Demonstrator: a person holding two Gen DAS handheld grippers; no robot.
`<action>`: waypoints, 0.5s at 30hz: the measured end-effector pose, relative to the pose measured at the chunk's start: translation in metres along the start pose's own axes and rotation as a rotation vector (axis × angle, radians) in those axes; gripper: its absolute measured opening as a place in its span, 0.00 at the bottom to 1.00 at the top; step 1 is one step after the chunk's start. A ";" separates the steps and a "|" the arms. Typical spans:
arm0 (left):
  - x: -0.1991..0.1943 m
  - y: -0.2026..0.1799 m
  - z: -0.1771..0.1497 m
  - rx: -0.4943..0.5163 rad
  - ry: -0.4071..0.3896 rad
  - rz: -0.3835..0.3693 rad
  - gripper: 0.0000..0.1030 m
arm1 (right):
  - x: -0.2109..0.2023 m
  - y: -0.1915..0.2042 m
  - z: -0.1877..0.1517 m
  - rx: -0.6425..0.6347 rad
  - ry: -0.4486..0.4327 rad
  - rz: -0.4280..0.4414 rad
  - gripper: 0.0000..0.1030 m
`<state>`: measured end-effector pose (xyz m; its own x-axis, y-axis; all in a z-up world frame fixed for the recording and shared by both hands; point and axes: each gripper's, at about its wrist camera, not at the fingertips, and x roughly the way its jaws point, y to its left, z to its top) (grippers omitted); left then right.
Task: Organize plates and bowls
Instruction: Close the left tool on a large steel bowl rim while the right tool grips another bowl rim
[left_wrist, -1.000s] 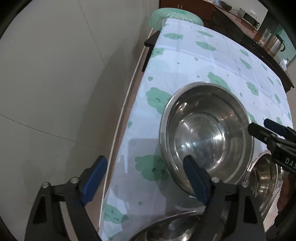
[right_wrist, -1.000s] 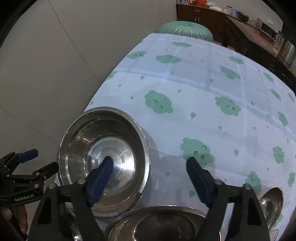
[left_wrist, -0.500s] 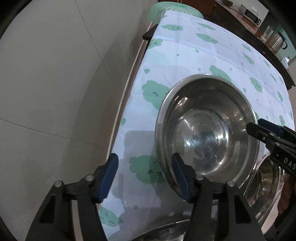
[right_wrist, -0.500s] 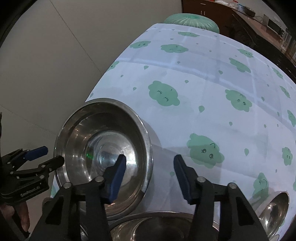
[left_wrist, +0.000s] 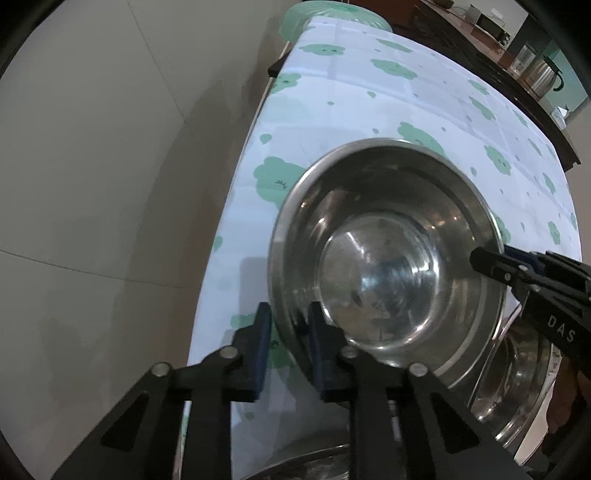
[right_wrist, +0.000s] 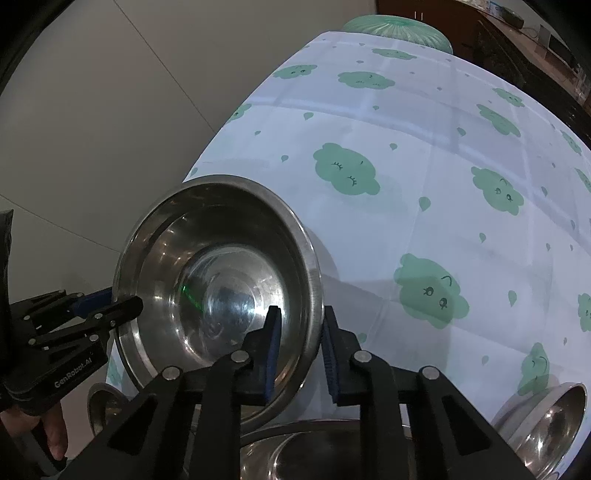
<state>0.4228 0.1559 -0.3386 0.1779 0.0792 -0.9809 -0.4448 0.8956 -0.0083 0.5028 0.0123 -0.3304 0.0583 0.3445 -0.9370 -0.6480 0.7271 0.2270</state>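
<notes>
Jaws on both sides are closing onto one steel bowl (left_wrist: 384, 258), each pair straddling its rim. On the left, the left gripper (left_wrist: 290, 347) has one blue pad outside the wall and one inside, the rim between them, seemingly touching. The bowl sits on the worktop (right_wrist: 424, 155), over a cloth with green cloud prints, near its left edge. On the right, the right gripper (right_wrist: 301, 350) straddles the opposite rim likewise. Smaller steel bowls (right_wrist: 546, 424) lie nearby, closer to the cameras.
</notes>
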 end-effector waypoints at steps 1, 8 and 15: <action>0.000 -0.001 0.000 0.003 -0.002 0.006 0.15 | 0.000 0.000 0.000 -0.001 0.002 0.000 0.20; 0.000 -0.001 0.000 0.006 -0.007 0.012 0.15 | 0.000 0.001 -0.002 -0.007 0.010 -0.002 0.19; -0.002 -0.001 -0.001 -0.002 -0.011 0.022 0.15 | -0.003 0.003 -0.004 -0.001 0.000 0.009 0.18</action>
<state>0.4216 0.1546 -0.3368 0.1775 0.1033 -0.9787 -0.4508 0.8925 0.0125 0.4982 0.0110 -0.3278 0.0524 0.3515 -0.9347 -0.6495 0.7230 0.2355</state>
